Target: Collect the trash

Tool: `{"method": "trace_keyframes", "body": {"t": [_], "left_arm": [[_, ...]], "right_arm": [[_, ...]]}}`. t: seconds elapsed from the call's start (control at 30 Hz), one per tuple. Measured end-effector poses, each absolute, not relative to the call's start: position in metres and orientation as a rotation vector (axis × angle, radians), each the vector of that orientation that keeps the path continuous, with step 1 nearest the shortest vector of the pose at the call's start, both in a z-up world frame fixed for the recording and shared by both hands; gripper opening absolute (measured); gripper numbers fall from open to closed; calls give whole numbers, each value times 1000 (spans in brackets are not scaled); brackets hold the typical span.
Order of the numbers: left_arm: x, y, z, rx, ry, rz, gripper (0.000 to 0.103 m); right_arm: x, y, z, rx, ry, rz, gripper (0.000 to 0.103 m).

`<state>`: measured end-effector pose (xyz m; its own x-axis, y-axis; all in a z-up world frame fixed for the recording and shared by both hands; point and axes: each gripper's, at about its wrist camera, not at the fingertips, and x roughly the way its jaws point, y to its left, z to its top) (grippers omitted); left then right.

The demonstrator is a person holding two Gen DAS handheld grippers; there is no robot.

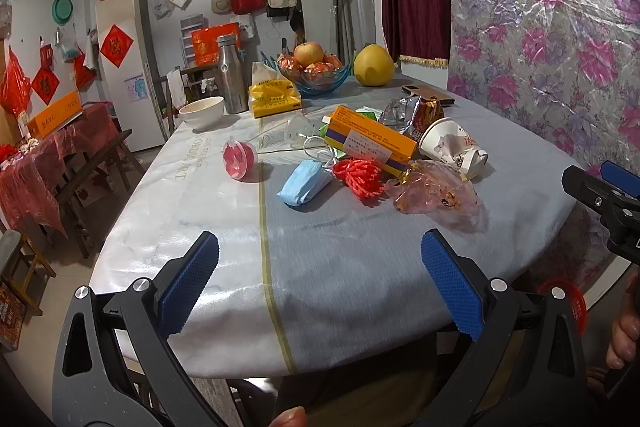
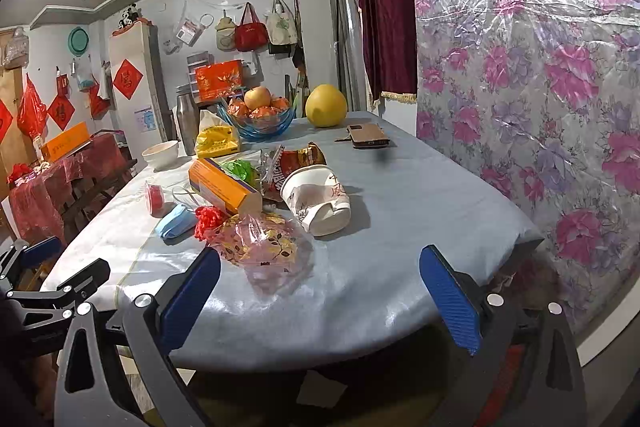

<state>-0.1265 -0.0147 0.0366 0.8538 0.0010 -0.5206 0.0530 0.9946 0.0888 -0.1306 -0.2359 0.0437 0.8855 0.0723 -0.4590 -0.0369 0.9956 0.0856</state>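
Left tool (image 1: 320,273): both blue pads spread wide, nothing between them, held above the near edge of the desk (image 1: 360,267), which is covered in a grey-blue cloth. Right tool (image 2: 320,281): likewise spread wide and empty, over the near edge further right; its tip also shows at the right border of the left wrist view.

Trash lies in 1 cluster at mid-desk, well beyond both tools. From left to right:

- A small clear cup with a red interior (image 1: 239,159), lying on its side, apart from the rest.
- A folded blue face mask (image 1: 302,183), flat on the cloth.
- A bundle of red cord (image 1: 358,175), just right of the mask and touching the near end of the box.
- A long orange box (image 1: 370,140), lying at an angle across the pile, with a green wrapper (image 2: 239,169) behind it.
- A crumpled pink printed plastic bag (image 1: 436,191), nearest to the tools, in front of the box.
- A foil snack packet (image 1: 416,115), crumpled, behind the cup.
- A white paper cup (image 1: 454,147), tipped on its side, mouth toward the left, dented.

Far side of the desk, left to right: a white bowl (image 1: 202,111), a steel flask (image 1: 232,79), a yellow tissue pack (image 1: 274,99), a blue glass fruit bowl (image 1: 320,77), a pomelo (image 1: 374,65) and a phone (image 2: 368,135). A red basket (image 1: 572,301) is partly visible below the desk edge at the right.
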Motion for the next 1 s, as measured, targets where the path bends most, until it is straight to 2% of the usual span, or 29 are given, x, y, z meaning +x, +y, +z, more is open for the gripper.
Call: {"method": "trace_keyframes", "body": {"t": [1.0], "left_arm": [[-127, -16, 34, 103, 553, -31, 97]], "right_arm": [[-133, -231, 43, 72, 481, 67, 97]]}}
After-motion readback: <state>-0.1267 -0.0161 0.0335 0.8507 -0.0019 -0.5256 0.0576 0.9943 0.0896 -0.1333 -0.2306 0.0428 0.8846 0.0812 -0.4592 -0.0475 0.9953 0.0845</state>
